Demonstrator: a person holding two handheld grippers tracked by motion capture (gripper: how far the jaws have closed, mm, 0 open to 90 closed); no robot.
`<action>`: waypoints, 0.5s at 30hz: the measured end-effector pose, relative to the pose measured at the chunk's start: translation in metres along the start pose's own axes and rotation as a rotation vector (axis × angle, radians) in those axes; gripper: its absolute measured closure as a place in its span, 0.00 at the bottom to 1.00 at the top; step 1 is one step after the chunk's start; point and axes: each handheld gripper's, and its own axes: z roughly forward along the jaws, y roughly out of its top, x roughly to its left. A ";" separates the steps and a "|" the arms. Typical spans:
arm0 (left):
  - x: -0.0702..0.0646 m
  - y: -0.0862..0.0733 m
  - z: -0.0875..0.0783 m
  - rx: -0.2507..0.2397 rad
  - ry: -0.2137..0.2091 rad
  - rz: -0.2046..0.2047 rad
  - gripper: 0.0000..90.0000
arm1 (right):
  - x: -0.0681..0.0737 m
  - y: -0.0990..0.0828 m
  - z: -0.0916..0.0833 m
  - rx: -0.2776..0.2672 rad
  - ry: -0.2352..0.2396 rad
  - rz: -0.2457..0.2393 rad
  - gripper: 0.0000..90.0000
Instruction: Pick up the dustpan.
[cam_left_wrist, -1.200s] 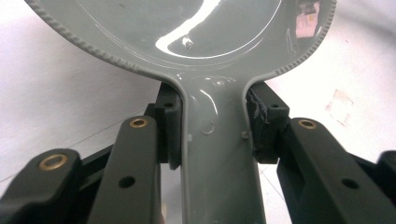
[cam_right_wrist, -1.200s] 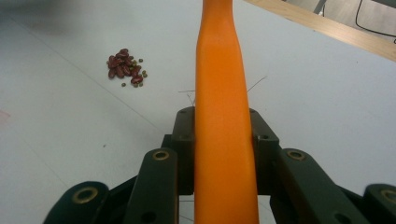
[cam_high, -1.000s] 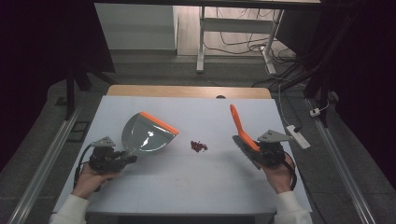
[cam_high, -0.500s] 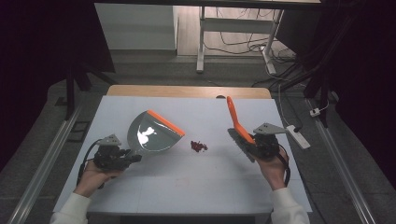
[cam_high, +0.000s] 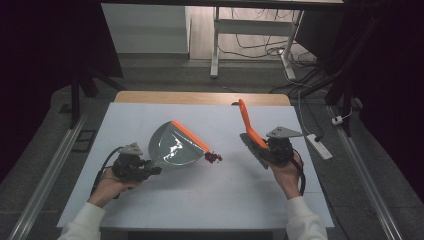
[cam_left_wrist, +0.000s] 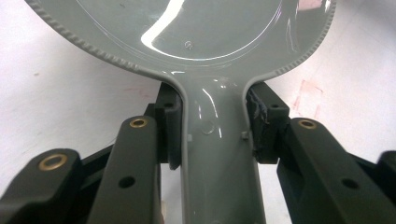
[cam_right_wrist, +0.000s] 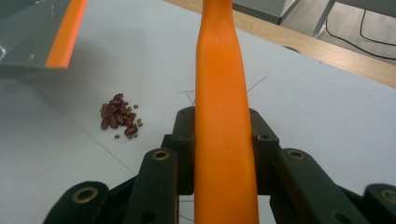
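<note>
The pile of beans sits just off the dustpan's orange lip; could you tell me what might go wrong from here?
1. The beans lie loose beside the orange lip of the dustpan; a hard sweep could scatter them across the table.
2. The left gripper clamps only the dustpan's handle, so the pan might tilt and let beans slip under the lip.
3. The right gripper holds the brush by its smooth handle, which could twist.

High view: fixed above person's side, faces fwd/down over whole table (cam_high: 150, 200). Left gripper view: close-up along jaws at dustpan (cam_left_wrist: 205, 28). Right gripper view: close along brush (cam_right_wrist: 222, 116), shares beans (cam_right_wrist: 119, 116) w/ high view.
</note>
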 end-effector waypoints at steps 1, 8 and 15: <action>-0.001 0.001 0.001 0.005 -0.006 0.006 0.69 | 0.000 0.001 0.001 -0.001 0.002 -0.004 0.78; -0.005 0.000 0.001 0.036 -0.033 0.046 0.69 | 0.002 0.008 0.011 -0.005 0.011 -0.009 0.78; -0.009 -0.002 0.002 0.081 -0.046 0.071 0.68 | 0.006 0.015 0.025 0.003 0.028 -0.027 0.78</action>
